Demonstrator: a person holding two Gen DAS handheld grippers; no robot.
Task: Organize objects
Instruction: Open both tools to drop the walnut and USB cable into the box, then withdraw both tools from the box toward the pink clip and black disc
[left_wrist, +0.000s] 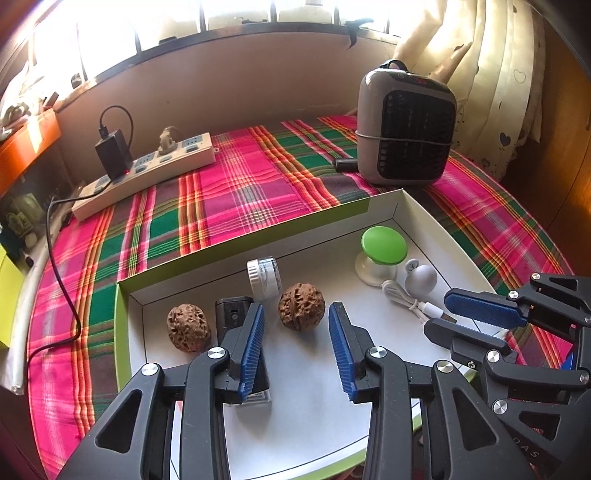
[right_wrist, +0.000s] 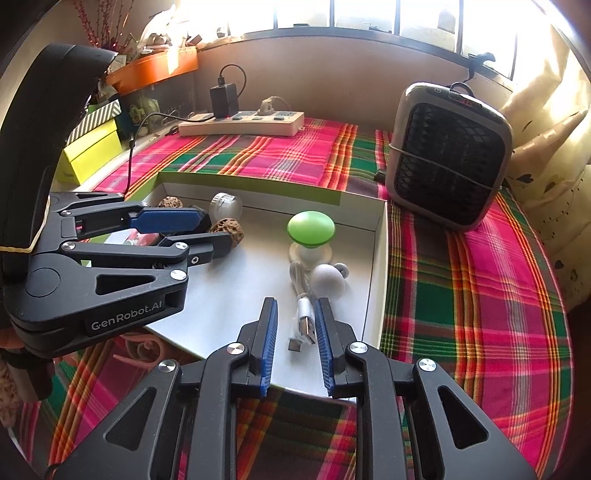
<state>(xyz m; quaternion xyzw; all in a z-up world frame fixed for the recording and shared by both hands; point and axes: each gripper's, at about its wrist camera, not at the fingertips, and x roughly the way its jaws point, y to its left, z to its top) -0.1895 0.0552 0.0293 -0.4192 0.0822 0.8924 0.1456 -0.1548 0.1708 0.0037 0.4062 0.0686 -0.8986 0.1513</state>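
Observation:
A shallow white box with green rim (left_wrist: 122, 317) (right_wrist: 376, 258) lies on the plaid cloth. In it are two walnuts (left_wrist: 301, 311) (left_wrist: 187, 327), a clear jar on its side (left_wrist: 263, 277), a black block (left_wrist: 232, 314), a green-capped mushroom piece (left_wrist: 383, 245) (right_wrist: 311, 229), a grey ball (left_wrist: 421, 279) (right_wrist: 328, 284) and a white USB cable (left_wrist: 413, 304) (right_wrist: 304, 314). My left gripper (left_wrist: 296, 325) (right_wrist: 207, 230) is open, empty, jaws either side of the right walnut, just short of it. My right gripper (right_wrist: 295, 325) (left_wrist: 443, 314) is open around the cable's plug.
A grey fan heater (left_wrist: 406, 129) (right_wrist: 448, 155) stands at the back right. A white power strip (left_wrist: 147, 173) (right_wrist: 242, 125) with a black charger lies at the back left. Yellow-green boxes (right_wrist: 94, 153) sit left. Curtain (left_wrist: 480, 74) hangs right.

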